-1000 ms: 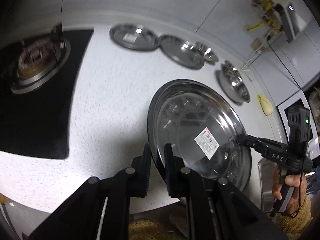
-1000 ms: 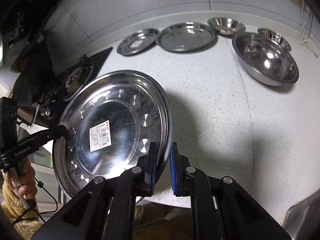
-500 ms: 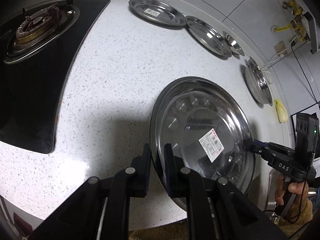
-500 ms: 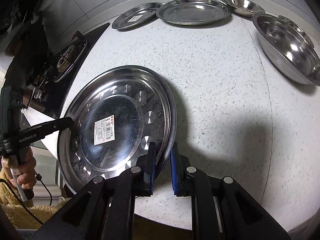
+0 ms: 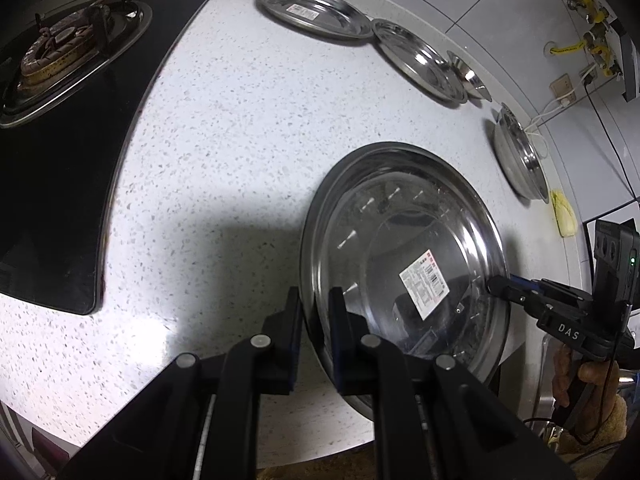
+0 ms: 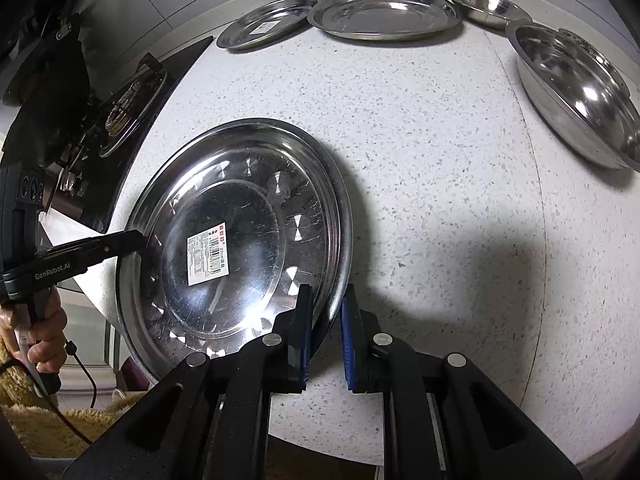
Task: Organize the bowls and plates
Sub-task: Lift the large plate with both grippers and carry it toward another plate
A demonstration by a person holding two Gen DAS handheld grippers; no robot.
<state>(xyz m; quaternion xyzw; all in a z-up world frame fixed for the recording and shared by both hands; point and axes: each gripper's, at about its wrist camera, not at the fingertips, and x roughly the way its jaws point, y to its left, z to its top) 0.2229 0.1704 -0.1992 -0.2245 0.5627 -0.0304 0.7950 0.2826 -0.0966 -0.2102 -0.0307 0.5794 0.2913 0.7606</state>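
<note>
The left gripper [image 5: 315,310] is clamped on the near-left rim of a big steel plate [image 5: 404,248], its pads pinching the thin edge with only a sliver of gap. The right gripper [image 6: 325,322] has the same plate by the opposite rim, jaws likewise nearly shut on the metal — so the plate hangs between the two hands, each about as near to it as the other. From the left wrist view the right gripper's tip shows at the plate's far-right edge; from the right wrist view the left gripper's tip meets the left edge.

The plate is round, so it has no long axis to speak of. What matters is its tilt: it faces up, hollow side and paper label [image 6: 208,259] showing, and it sits low over the front edge of the speckled counter [image 6: 440,160], part of it overhanging toward the person. Whether its underside already touches the counter I cannot tell. A shadow lies close beside it, which suggests it is very near.

Further back, well apart, a large bowl [image 6: 576,92] sits on the right, with something smaller behind it. Along the back wall stand a small bowl [image 6: 486,4], a wide plate [image 6: 384,12] and a smaller labelled plate [image 6: 268,26] in a row, rims touching or nearly so. The stove [image 5: 60,52] lies on the left.

My guess — the next move carries this plate back toward those two.
</note>
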